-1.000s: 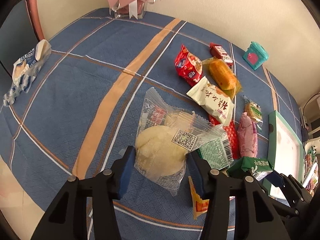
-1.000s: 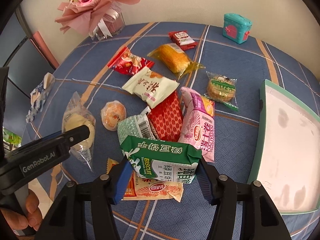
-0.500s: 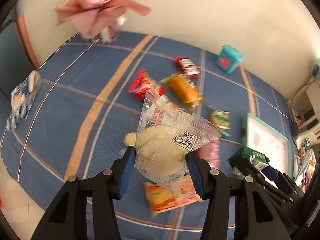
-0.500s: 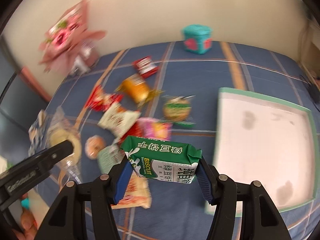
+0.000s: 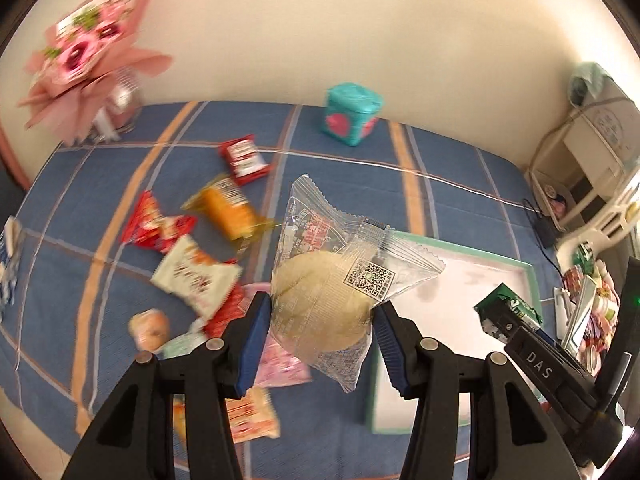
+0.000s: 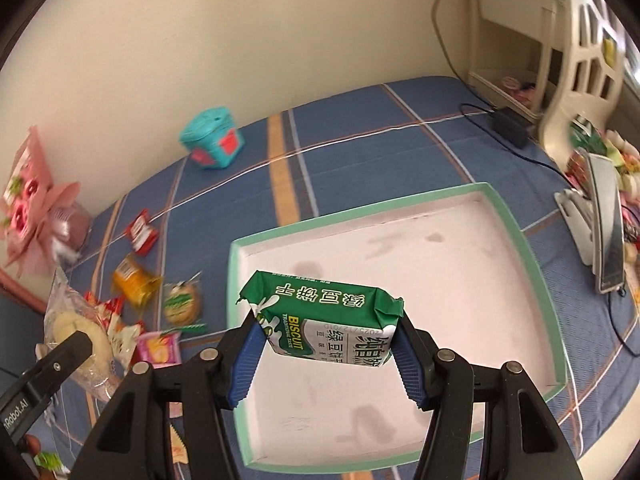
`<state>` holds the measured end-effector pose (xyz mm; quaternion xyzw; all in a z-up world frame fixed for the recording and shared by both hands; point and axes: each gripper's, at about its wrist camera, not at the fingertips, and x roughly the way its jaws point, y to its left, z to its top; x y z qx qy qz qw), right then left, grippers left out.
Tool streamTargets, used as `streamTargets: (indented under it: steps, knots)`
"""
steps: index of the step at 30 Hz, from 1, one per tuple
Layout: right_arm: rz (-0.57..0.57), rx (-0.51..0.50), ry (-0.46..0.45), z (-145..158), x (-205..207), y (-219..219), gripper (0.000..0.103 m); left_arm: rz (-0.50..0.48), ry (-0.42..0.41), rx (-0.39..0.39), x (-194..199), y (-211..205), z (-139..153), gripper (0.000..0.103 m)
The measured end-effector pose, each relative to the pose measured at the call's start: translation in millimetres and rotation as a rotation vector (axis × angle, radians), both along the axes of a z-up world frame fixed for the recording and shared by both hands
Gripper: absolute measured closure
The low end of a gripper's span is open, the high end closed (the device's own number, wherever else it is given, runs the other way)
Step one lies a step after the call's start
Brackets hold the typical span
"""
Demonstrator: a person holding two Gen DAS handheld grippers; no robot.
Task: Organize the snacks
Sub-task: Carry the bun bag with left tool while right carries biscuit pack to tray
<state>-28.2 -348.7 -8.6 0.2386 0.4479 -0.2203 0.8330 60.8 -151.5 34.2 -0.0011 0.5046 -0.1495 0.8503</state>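
My left gripper (image 5: 320,332) is shut on a clear-wrapped pale bun (image 5: 324,300), held in the air above the snack pile, left of the tray. My right gripper (image 6: 326,354) is shut on a green biscuit pack (image 6: 324,324), which hangs over the green-rimmed white tray (image 6: 516,236). The tray's near left corner (image 5: 374,392) shows in the left wrist view, with the biscuit pack (image 5: 508,312) at the right. Loose snacks lie on the blue checked cloth: an orange pack (image 5: 228,208), a red pack (image 5: 156,228), a white pack (image 5: 196,276), a small red pack (image 5: 244,156).
A teal box (image 5: 350,118) stands near the wall and a pink bouquet (image 5: 84,52) at the back left. A phone on a white stand (image 6: 600,232), a black cable (image 6: 512,128) and a cream shelf unit (image 6: 560,40) sit right of the tray.
Both grippers lifted their snacks off the cloth and swung right toward the tray. The biscuit pack now hangs over the tray; the bun has left the pile.
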Motion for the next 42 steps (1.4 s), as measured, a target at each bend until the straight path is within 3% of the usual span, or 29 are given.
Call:
streamTargets:
  steps: [5,15,20,25,28,33,37,42]
  knots:
    - [-0.045,0.030,0.014,-9.2,-2.7,-24.4,0.040,-0.086,0.009,0.005,7.8,-46.5,-16.8,0.050]
    - [-0.100,0.028,0.089,-35.1,9.5,-58.0,0.040,-0.168,0.092,0.017,28.0,-104.6,-64.0,0.050]
    - [-0.122,0.012,0.112,-35.8,13.9,-69.1,0.040,-0.214,0.061,0.029,31.6,-128.1,-73.0,0.050]
    - [-0.144,0.005,0.128,-35.0,14.2,-76.7,0.040,-0.241,0.046,0.028,37.8,-139.4,-79.7,0.050]
    - [-0.153,0.013,0.126,-34.1,13.5,-78.7,0.040,-0.264,0.076,-0.018,41.3,-143.8,-79.4,0.050]
    - [-0.173,0.013,0.142,-34.9,10.9,-81.1,0.040,-0.278,0.085,-0.007,38.1,-149.3,-78.6,0.050]
    - [-0.164,0.016,0.159,-39.5,12.7,-79.8,0.040,-0.257,0.133,0.007,44.6,-147.8,-96.8,0.050]
    - [-0.148,0.011,0.169,-41.9,15.8,-75.4,0.040,-0.207,0.138,-0.043,54.4,-134.6,-101.1,0.050]
